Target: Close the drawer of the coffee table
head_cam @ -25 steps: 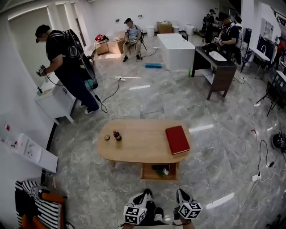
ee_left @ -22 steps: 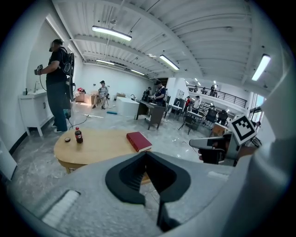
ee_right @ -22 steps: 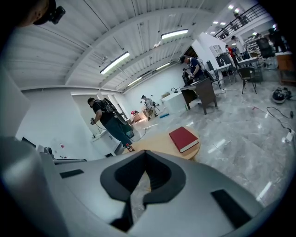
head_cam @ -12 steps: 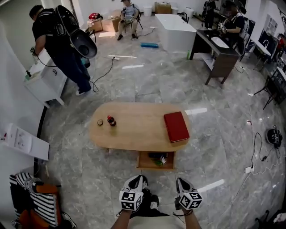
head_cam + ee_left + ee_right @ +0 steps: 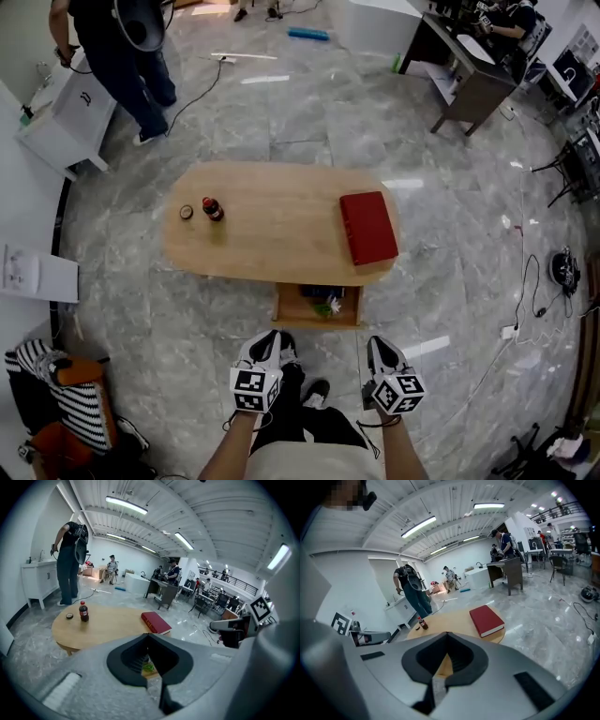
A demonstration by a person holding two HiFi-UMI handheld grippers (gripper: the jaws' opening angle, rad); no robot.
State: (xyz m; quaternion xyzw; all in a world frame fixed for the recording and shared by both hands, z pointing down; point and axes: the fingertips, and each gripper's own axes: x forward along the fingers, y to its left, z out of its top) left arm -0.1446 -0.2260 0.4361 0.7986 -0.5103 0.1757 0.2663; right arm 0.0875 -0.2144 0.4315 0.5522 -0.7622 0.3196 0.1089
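Observation:
The oval wooden coffee table [image 5: 272, 246] stands in front of me, its drawer [image 5: 317, 307] pulled out toward me with small items inside. A red book [image 5: 367, 228] lies on the table's right part, and a small dark bottle [image 5: 213, 208] and a cap [image 5: 187, 213] stand on its left. My left gripper [image 5: 267, 343] and right gripper [image 5: 377, 349] hang side by side short of the drawer, touching nothing, jaws shut and empty. In the left gripper view the gripper [image 5: 149, 637] points at the table [image 5: 108, 625]. The right gripper [image 5: 447, 635] faces the book [image 5: 486, 618].
A person [image 5: 122, 47] stands by a white cabinet [image 5: 66, 112] at the far left. A dark desk [image 5: 469, 80] is at the far right. Striped cloth [image 5: 70, 398] lies at the near left, and cables [image 5: 525, 309] trail over the marble floor at right.
The coffee table and its open drawer have come nearer and higher in the head view as I stepped closer. Both grippers stay low, shut, side by side.

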